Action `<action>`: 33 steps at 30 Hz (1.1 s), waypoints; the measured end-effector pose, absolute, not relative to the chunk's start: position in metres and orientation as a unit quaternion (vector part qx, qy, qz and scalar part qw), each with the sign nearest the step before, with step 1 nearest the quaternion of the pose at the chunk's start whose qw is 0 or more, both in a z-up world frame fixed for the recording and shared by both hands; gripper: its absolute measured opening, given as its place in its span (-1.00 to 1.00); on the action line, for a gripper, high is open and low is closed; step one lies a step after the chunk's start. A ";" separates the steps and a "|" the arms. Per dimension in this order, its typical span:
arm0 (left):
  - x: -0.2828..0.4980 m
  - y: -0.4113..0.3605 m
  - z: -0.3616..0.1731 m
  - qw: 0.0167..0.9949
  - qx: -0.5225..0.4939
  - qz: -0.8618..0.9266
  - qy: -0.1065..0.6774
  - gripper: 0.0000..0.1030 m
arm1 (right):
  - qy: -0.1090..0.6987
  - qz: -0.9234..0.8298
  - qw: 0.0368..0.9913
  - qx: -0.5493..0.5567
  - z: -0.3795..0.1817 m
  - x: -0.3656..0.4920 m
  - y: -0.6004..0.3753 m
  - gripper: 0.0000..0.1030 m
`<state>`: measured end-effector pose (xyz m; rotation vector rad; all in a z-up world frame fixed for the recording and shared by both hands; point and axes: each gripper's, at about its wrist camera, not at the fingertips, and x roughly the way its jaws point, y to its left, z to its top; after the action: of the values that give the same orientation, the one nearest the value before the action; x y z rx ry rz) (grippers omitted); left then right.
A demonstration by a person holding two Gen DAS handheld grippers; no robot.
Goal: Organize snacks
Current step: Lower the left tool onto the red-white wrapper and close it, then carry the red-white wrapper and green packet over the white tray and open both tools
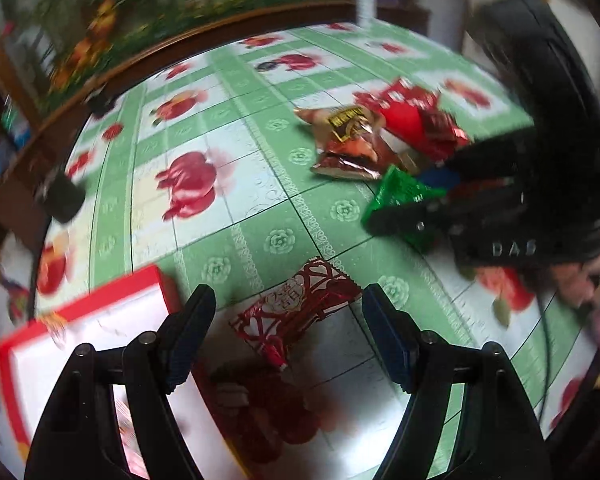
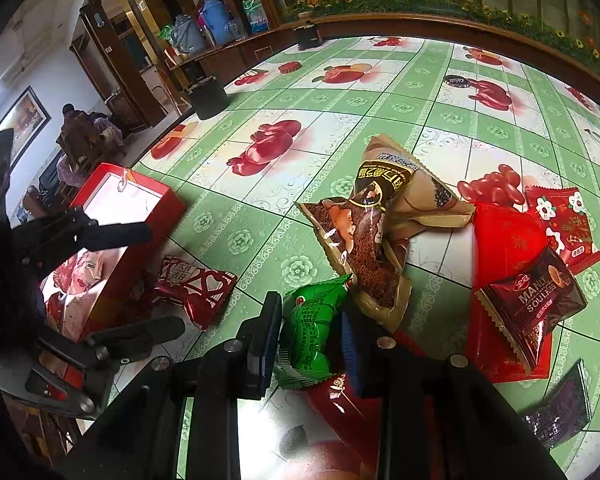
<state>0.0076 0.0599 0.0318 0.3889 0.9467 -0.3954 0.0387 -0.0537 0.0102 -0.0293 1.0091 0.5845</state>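
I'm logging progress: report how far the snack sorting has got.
Done: a few packets lie inside the red box. In hand: the right gripper has its jaws closed on the green packet; the left gripper is open over the red heart-pattern packet. Left: the brown bags and the red packets.

1. From the left wrist we look steeply down along two spread fingers, close over the tablecloth (image 1: 260,184), with the red box (image 1: 80,344) at lower left; this view is blurred.
2. From the right wrist we look steeply down, very near the snack pile, with the wooden ledge (image 2: 440,26) beyond.
3. We share the heart-patterned red packet (image 1: 300,312) (image 2: 198,288), the green packet (image 1: 404,196) (image 2: 312,320), the box (image 2: 132,236) and each other's gripper.
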 end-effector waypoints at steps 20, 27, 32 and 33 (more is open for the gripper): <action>0.004 0.045 0.015 0.827 0.214 -0.232 0.466 -0.30 | 0.487 0.298 0.820 -0.034 0.012 0.034 -0.051 0.03; -0.003 0.050 0.015 0.839 0.161 -0.212 0.474 -0.46 | 0.482 0.304 0.819 -0.060 0.011 0.027 -0.049 0.18; -0.002 0.054 0.015 0.845 0.109 -0.194 0.486 -0.72 | 0.470 0.281 0.832 -0.088 0.011 0.024 -0.047 -0.21; -0.001 0.055 0.015 0.847 0.101 -0.188 0.487 -0.72 | 0.472 0.282 0.832 -0.080 0.011 0.025 -0.049 -0.22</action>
<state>-0.0014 0.0546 0.0152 0.2131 1.0269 -0.3966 0.0253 -0.0490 0.0108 -0.1705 0.9998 0.5974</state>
